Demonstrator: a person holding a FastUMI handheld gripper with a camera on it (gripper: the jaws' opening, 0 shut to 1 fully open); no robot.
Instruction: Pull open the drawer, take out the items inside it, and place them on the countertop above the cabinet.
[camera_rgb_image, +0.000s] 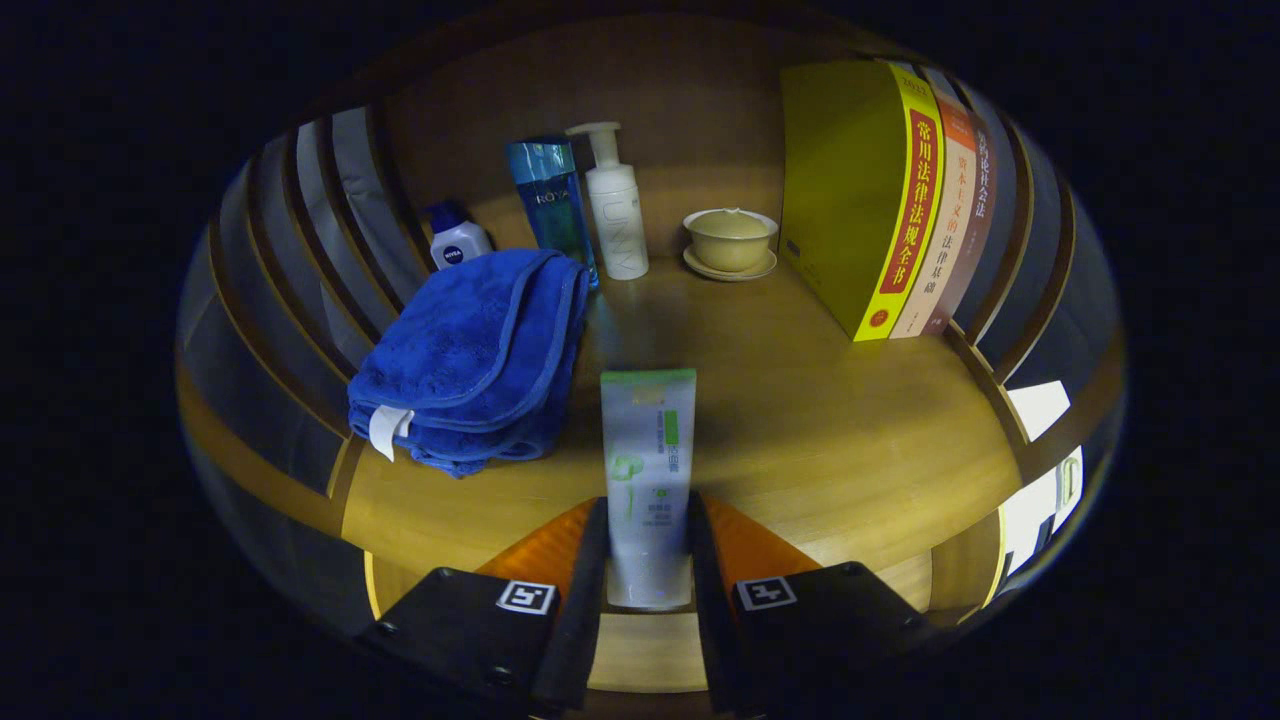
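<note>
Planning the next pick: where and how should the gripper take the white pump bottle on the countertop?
Take the white pump bottle across its straight cylindrical body, below the pump head, coming in level from the front. It stands upright, close beside the blue bottle, so side clearance looks tight. First the gripper must release the tube it holds.

gripper (648, 560) clamps tube (648, 470) over countertop (820, 440)

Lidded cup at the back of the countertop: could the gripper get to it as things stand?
Probably not yet: the gripper is shut on the white tube. Beyond it, bare countertop leads to the lidded cup.
</note>
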